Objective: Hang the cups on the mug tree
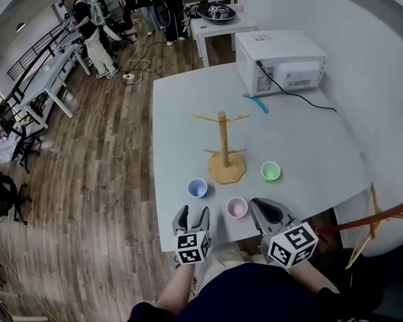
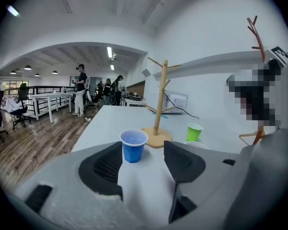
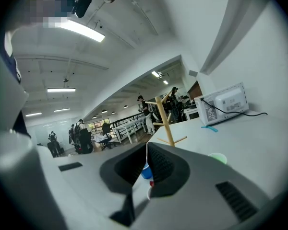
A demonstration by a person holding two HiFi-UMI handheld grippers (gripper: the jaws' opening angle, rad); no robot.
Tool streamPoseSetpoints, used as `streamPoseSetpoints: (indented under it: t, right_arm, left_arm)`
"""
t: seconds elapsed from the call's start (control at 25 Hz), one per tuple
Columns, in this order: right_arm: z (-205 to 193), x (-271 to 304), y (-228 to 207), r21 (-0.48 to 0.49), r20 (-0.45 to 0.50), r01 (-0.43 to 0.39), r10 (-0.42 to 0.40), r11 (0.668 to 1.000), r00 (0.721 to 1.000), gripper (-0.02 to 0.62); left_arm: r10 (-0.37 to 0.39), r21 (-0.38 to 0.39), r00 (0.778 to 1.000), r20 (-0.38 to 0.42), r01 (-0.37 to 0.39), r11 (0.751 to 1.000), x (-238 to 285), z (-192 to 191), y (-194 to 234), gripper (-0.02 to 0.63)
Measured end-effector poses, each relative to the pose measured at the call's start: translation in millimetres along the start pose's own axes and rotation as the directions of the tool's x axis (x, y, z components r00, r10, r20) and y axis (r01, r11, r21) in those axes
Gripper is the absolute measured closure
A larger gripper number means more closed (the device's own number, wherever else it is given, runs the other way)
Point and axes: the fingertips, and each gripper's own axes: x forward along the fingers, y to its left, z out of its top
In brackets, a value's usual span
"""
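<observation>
Wherever marked, left gripper [image 1: 192,213] and right gripper [image 1: 262,206] bear square codes.

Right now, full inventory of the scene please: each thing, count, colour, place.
table: 1, pale grey, under the task items
mug tree: 1, wooden, mid-table, no cups on it
blue cup: 1, blue, upright, left of the tree's base
pink cup: 1, pink, upright, nearest the person
green cup: 1, green, upright, right of the base
appliance: 1, white, far end of table, black cable attached
teal strip: 1, teal, in front of the appliance
branched stand: 1, reddish wood, right of table
people: several, background, by white desks
left gripper: open, empty, facing blue cup
right gripper: shut, empty, beside pink cup
</observation>
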Motion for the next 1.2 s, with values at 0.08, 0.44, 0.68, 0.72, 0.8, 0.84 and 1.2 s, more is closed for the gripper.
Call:
streamPoseSetpoints:
  t: [0.08,0.44,0.68,0.72,0.8,0.84,1.2]
  right_arm:
    - [0,2,-5,0.002,-0.003,0.01,-0.01,1.0,1.0,0.566]
    - [3,16,-15,0.0,-0.014,0.022,-0.022,1.0,1.0,0.566]
    - [2,24,-22,0.002,-0.02,0.033,-0.033,0.999,0.999,0.566]
    - [3,25,-23,0.001,-0.02,0.036,-0.036,0.999,0.999,0.566]
    - [5,26,-26,-0.001,-0.019,0.043,-0.043,0.999,0.999,0.566]
    - [6,27,-27,-0.002,-0.02,0.046,-0.046,0.999,0.999,0.566]
    - [8,34,-36,0.007,-0.022,0.069,-0.069,0.998,0.997,0.566]
  left_arm:
    - [-0.003,0.006,1.0,-0.013,0.003,1.0,8,-5,0,0.345]
    - [0.007,0.016,0.997,-0.072,-0.006,1.0,43,-23,8,0.285]
    - [0.008,0.005,0.993,-0.122,-0.008,1.0,63,-36,18,0.278]
    - [0.004,0.001,0.992,-0.129,-0.004,1.0,67,-37,19,0.278]
    - [-0.001,-0.001,0.99,-0.138,0.001,1.0,73,-39,21,0.278]
    - [-0.003,0.0,0.99,-0.143,0.003,1.0,76,-39,21,0.278]
    - [-0.022,0.019,0.983,-0.184,0.026,0.999,96,-42,23,0.278]
